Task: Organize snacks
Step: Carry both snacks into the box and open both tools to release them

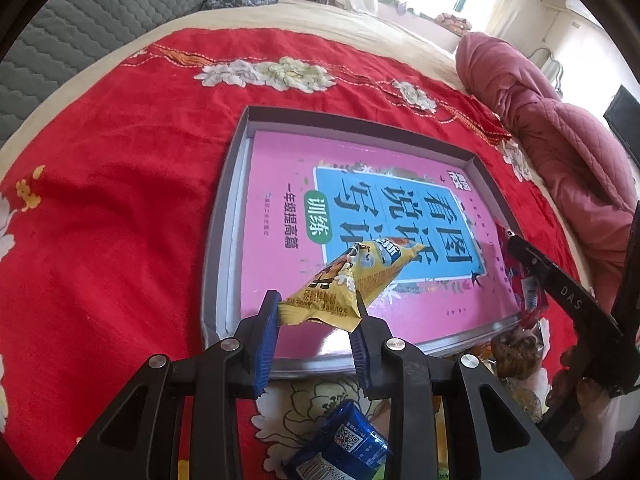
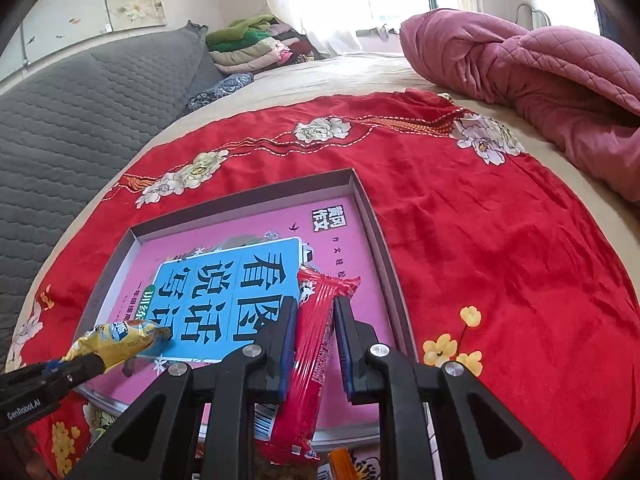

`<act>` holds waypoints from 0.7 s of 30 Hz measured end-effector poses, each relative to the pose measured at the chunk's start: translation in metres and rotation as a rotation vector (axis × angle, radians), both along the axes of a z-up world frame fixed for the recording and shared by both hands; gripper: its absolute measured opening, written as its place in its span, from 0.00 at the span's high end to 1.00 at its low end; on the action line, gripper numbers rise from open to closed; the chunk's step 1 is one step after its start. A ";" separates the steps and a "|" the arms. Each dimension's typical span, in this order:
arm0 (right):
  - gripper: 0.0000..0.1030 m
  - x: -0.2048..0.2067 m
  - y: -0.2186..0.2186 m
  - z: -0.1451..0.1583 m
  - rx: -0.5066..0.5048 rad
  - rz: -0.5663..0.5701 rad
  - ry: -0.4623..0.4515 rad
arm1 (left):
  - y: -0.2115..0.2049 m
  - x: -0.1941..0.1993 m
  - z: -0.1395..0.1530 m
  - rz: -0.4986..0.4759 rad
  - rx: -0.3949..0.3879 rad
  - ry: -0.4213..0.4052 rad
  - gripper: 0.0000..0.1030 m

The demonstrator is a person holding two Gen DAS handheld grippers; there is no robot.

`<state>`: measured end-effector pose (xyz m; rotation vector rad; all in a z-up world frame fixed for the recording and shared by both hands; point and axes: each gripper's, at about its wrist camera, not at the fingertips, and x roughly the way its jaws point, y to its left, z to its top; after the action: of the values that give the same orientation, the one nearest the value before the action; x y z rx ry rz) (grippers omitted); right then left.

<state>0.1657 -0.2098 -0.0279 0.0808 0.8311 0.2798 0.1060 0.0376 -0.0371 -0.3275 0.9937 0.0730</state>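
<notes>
My left tool (image 1: 318,312) grips a yellow snack packet (image 1: 352,280) marked "10克" above the grey tray (image 1: 224,216). My right tool (image 2: 314,320) clamps a red snack bar (image 2: 310,356) over the pink book (image 2: 360,248) titled "看图说话写话" lying in that tray.

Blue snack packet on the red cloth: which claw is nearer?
Left. The blue snack packet lies just beneath the left claw; the right claw is off to its right, over the tray.
</notes>
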 end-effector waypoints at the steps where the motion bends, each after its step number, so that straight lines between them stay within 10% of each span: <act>1: 0.81 0.000 -0.001 0.000 0.002 -0.005 -0.002 | 0.000 0.000 -0.001 -0.001 -0.003 0.001 0.66; 21: 0.64 -0.007 -0.025 0.017 0.110 -0.035 -0.005 | 0.007 -0.004 0.011 0.012 -0.018 -0.010 0.41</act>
<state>0.1584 -0.2349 -0.0105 0.1971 0.8083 0.2925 0.1020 0.0446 -0.0257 -0.3504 0.9834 0.0737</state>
